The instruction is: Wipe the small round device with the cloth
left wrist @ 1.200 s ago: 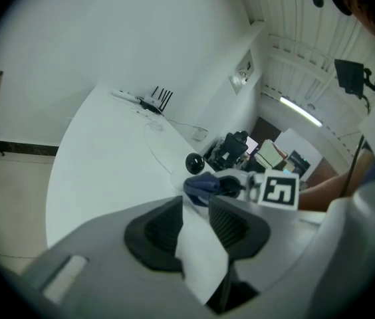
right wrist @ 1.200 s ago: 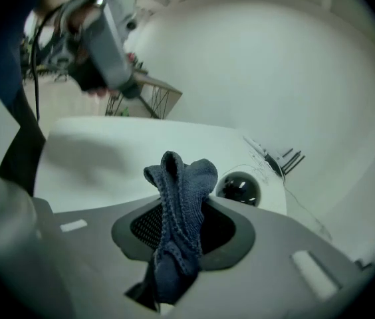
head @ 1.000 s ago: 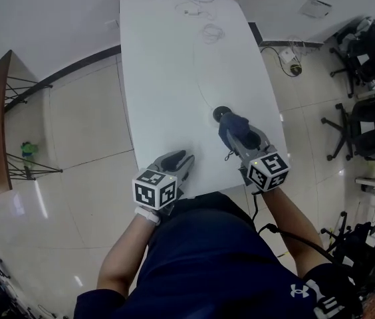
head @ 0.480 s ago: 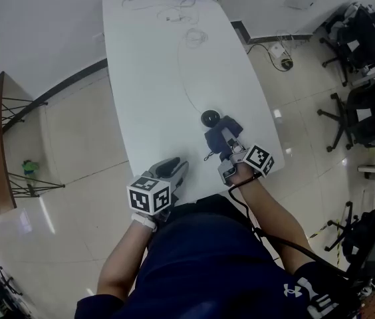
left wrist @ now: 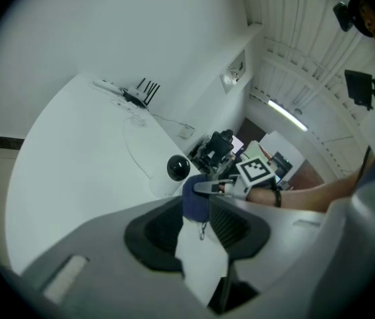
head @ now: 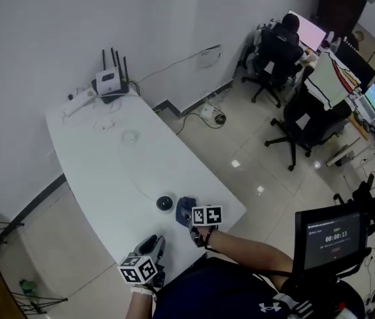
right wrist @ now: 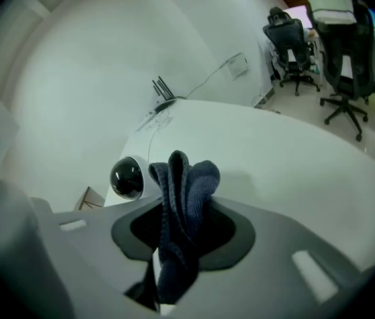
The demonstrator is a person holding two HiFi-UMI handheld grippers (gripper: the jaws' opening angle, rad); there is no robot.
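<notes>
White-based with a glossy black dome, the small round device (head: 165,203) sits on the long white bench (head: 101,165), toward its near end and close to the right-hand edge in the head view. Just beside it is a bunched dark blue cloth (head: 186,207); whether the two touch cannot be told. The right gripper (head: 191,212) has its jaws pinching that cloth, whose folds stand up out of the jaws in the right gripper view, with the dome to their left. The left gripper (head: 155,246) hangs over the bench's near corner, apart from the device. Its jaws are narrowly parted with only bare bench showing through the gap. At the bench's far end stands a white router (head: 110,80) with black antennas. Black office chairs (head: 274,52) stand beyond on the tiled floor.
</notes>
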